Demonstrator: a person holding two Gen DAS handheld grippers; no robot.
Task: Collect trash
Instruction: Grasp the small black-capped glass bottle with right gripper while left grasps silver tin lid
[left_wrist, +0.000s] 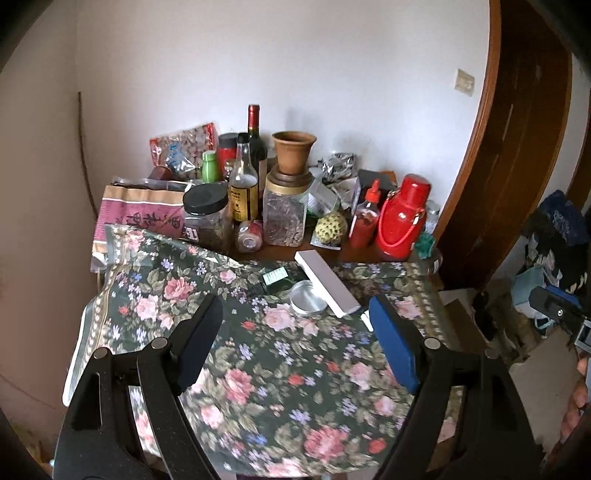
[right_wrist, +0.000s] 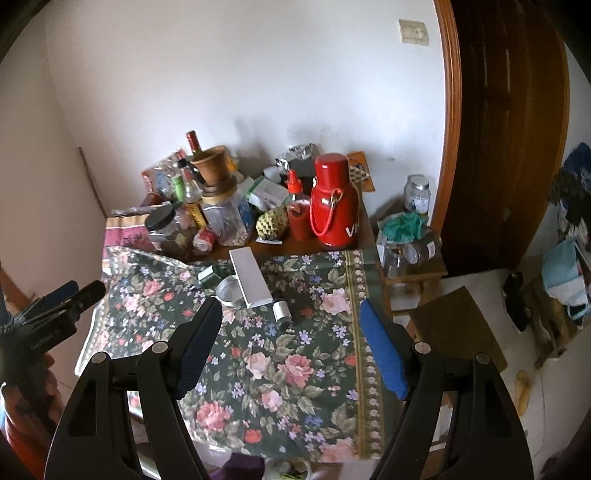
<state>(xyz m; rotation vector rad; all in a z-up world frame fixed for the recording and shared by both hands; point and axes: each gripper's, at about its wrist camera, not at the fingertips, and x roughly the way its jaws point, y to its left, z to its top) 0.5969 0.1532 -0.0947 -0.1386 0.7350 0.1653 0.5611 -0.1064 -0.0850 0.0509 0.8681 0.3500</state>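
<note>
A table under a floral cloth (left_wrist: 258, 369) (right_wrist: 288, 369) carries loose items near its middle. They are a white flat box (left_wrist: 327, 282) (right_wrist: 250, 277), a round metal tin (left_wrist: 308, 297) (right_wrist: 229, 290), a small green box (left_wrist: 275, 276) (right_wrist: 207, 275) and a dark vial (right_wrist: 281, 310). My left gripper (left_wrist: 295, 299) hovers open over the cloth, short of the tin, with nothing between its fingers. My right gripper (right_wrist: 290, 302) is also open and empty, just short of the vial. The left gripper (right_wrist: 85, 290) also shows at the left edge of the right wrist view.
The back of the table is crowded with a red flask (left_wrist: 402, 218) (right_wrist: 334, 201), a sauce bottle (left_wrist: 365, 218), jars, glass bottles and a clay pot (left_wrist: 293, 153). A low stool with jars (right_wrist: 406, 251) stands to the right, by a brown door (right_wrist: 506, 129). Cardboard (right_wrist: 458, 325) lies on the floor.
</note>
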